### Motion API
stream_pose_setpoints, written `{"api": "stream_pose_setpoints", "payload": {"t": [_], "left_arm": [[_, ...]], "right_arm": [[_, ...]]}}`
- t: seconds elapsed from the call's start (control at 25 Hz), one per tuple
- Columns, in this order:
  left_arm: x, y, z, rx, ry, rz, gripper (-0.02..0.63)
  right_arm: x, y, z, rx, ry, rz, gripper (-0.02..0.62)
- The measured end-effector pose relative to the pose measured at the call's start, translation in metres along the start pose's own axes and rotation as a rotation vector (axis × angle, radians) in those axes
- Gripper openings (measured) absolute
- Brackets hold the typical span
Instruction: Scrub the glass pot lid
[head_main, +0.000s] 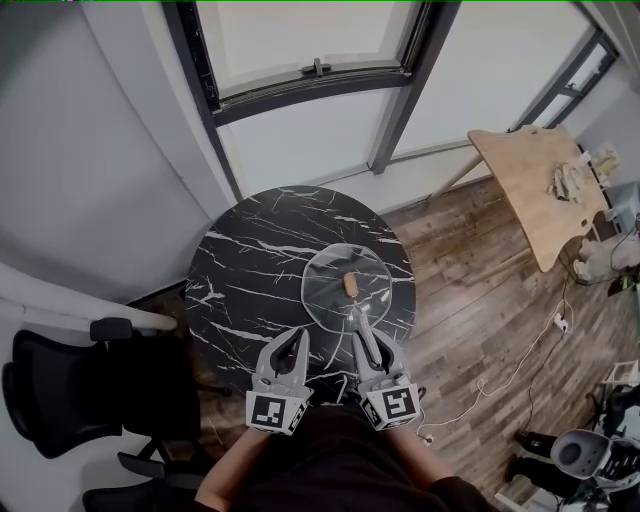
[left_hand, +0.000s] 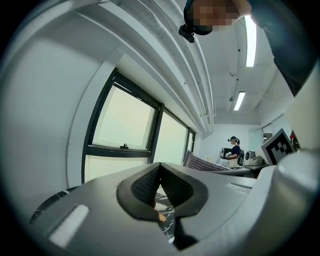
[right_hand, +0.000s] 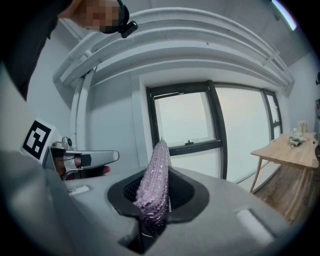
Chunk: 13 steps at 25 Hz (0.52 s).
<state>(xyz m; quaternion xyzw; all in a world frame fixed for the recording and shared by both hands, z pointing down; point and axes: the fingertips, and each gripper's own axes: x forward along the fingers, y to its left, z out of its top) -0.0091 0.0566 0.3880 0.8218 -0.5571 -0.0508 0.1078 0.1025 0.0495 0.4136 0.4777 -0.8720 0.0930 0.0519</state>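
Head view: 1 round black marble table (head_main: 240, 280). 1 glass lid (head_main: 330, 295) flat on its right half, with 1 brown knob (head_main: 349, 285) at the centre. 2 grippers at the near edge: left gripper (head_main: 290, 338) beside the lid, apart from it; right gripper (head_main: 358, 318) reaching over the lid's near rim. 1 wooden table (head_main: 535, 190) at far right, 1 black chair (head_main: 60, 400) at lower left.

Left gripper view: jaws pressed together at the tips, nothing between them. A sliver of marble visible below the pads. 1 person (left_hand: 234, 150) far off, 2 ceiling lights (left_hand: 250, 35).

Right gripper view: jaws clamped on 1 purple glittery scrubber (right_hand: 154, 185), upright, poking past the tips.
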Motion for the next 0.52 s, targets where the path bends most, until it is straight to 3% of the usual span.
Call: {"api": "stream_pose_setpoints", "payload": {"t": [0.52], "left_arm": [[0.0099,-0.0045,-0.0069,0.006,0.01,0.003,0.003]], "right_arm": [[0.0026,-0.0094,-0.0012,-0.003,0.011,0.007,0.071]]}}
